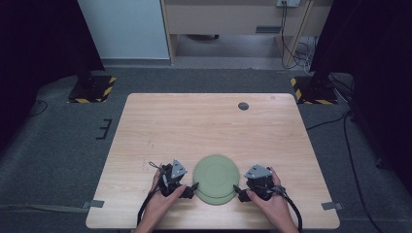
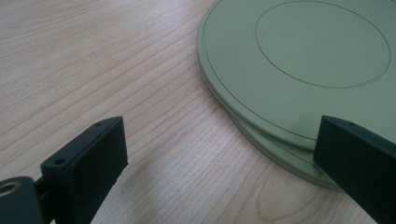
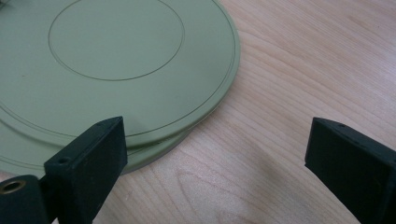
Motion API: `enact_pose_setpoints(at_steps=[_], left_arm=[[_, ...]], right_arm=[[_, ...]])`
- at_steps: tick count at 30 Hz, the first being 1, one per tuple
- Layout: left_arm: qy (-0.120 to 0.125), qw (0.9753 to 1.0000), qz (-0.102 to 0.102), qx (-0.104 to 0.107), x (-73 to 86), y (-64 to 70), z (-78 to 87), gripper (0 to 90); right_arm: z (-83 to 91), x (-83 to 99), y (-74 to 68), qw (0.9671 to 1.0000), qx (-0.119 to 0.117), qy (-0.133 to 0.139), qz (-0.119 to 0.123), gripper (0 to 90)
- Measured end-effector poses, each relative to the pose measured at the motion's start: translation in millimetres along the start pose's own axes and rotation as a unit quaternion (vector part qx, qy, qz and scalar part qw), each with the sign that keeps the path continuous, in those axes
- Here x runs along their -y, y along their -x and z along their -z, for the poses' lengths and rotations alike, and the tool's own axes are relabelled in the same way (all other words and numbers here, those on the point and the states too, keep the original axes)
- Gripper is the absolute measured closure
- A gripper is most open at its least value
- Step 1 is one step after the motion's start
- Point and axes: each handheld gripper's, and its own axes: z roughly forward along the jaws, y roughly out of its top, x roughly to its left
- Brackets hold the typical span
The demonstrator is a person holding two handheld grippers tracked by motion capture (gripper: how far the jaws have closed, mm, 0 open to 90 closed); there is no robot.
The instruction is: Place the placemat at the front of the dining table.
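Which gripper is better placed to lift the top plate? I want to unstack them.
Probably the left gripper: one jaw already overlaps the plates' rim, where the lower plate juts out. The right gripper is open too, equally near, so it's close.

Both forearms come in over the table's (image 1: 160, 121) near edge, each hand wrapped around a gripper low over the wood. The left gripper (image 1: 194, 186) points rightward with its jaws spread wide apart, nothing between them. The right gripper (image 1: 236, 188) mirrors it, aimed leftward, jaws equally wide, near that same edge.
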Motion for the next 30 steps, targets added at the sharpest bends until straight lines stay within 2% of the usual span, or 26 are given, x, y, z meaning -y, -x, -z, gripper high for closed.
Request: enact_pose_setpoints(at_steps=[8, 30], left_arm=[[-0.001, 1.0, 0.002, 0.001, -0.2, -1.8, -1.3, 0.0], [0.004, 0.9998, 0.012, -0.015, -2.0, -4.8, -4.2, 0.0]], right_arm=[[-0.7, -0.4, 0.1, 1.0, 0.003, -0.001, -0.002, 3.5], [-7.6, -5.0, 4.4, 0.9998, 0.014, -0.001, -0.013, 0.6]])
